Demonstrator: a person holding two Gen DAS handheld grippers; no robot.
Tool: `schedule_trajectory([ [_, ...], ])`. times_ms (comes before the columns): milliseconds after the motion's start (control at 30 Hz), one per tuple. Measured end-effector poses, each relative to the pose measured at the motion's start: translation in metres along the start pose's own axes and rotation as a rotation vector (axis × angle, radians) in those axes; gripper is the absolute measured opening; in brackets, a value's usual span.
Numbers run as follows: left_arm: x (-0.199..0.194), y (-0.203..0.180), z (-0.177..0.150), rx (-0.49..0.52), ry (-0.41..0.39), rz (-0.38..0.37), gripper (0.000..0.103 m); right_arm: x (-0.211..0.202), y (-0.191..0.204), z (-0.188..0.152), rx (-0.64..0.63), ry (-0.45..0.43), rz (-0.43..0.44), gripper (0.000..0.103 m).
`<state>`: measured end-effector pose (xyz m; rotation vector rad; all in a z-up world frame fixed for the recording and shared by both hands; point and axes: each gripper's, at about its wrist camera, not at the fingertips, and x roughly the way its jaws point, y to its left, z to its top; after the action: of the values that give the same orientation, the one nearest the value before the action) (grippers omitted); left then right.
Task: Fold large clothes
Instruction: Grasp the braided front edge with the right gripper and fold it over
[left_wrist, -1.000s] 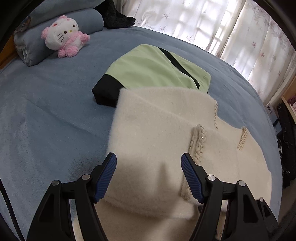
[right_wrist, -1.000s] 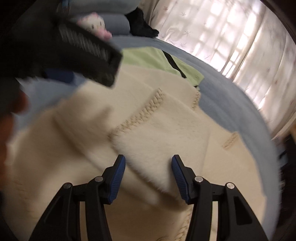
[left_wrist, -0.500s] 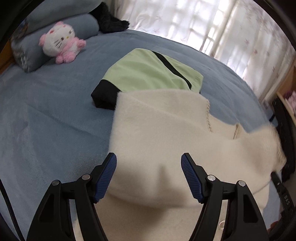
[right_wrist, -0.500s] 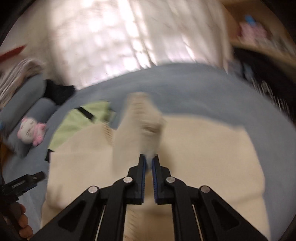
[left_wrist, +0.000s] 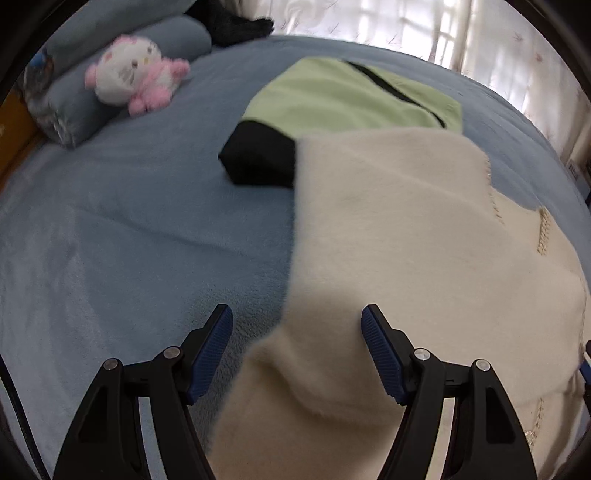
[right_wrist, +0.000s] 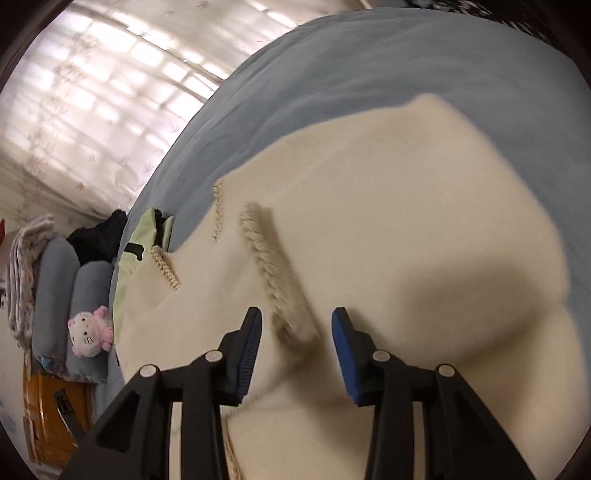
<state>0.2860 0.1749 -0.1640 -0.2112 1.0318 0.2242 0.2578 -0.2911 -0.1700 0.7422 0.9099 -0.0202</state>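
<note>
Cream sweater (left_wrist: 406, 240) lies on blue bed (left_wrist: 129, 221). Left gripper (left_wrist: 297, 347) gapes wide, empty. Right gripper (right_wrist: 297, 347) opening, pads clear of braided trim (right_wrist: 273, 273), seen only in right view.

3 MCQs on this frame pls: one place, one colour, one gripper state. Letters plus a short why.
1. Where does the plush toy lie?
A. on the cream sweater
B. against the blue pillow at the bed's far end
C. on the green garment

2. What colour is the folded garment beyond the cream sweater?
A. light green with black trim
B. red
C. white with stripes

3. How does the left gripper stand?
A. shut on the sweater
B. shut on nothing
C. open, pads apart over the sweater's edge

Answers:
1 B, the toy leans on the pillow, apart from both garments.
2 A, green cloth, with a black end and a black stripe.
3 C, there is a wide gap between the blue pads and neither presses the cloth.
</note>
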Motion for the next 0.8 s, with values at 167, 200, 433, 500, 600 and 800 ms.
schedule_trajectory([
  [167, 0.014, 0.011, 0.008, -0.026, 0.002, -0.057, 0.071, 0.031, 0.016, 0.008, -0.065, 0.032, 0.059, 0.046],
  [200, 0.017, 0.011, 0.009, -0.022, -0.002, -0.056, 0.071, 0.034, 0.021, 0.009, -0.1, 0.02, 0.053, 0.046],
  [433, 0.045, 0.025, 0.026, -0.104, 0.028, -0.137, 0.077, 0.043, 0.035, 0.009, -0.201, -0.027, 0.034, 0.011],
  [500, 0.044, 0.026, 0.029, -0.111, 0.03, -0.16, 0.064, 0.032, 0.03, 0.009, -0.164, -0.05, 0.059, 0.01],
  [600, 0.024, 0.011, 0.029, -0.052, -0.016, -0.198, 0.018, 0.001, 0.027, 0.007, -0.153, -0.14, 0.073, 0.008],
  [800, 0.011, -0.034, 0.013, 0.157, -0.124, -0.054, 0.014, -0.011, 0.026, -0.004, -0.155, -0.156, -0.087, 0.008],
])
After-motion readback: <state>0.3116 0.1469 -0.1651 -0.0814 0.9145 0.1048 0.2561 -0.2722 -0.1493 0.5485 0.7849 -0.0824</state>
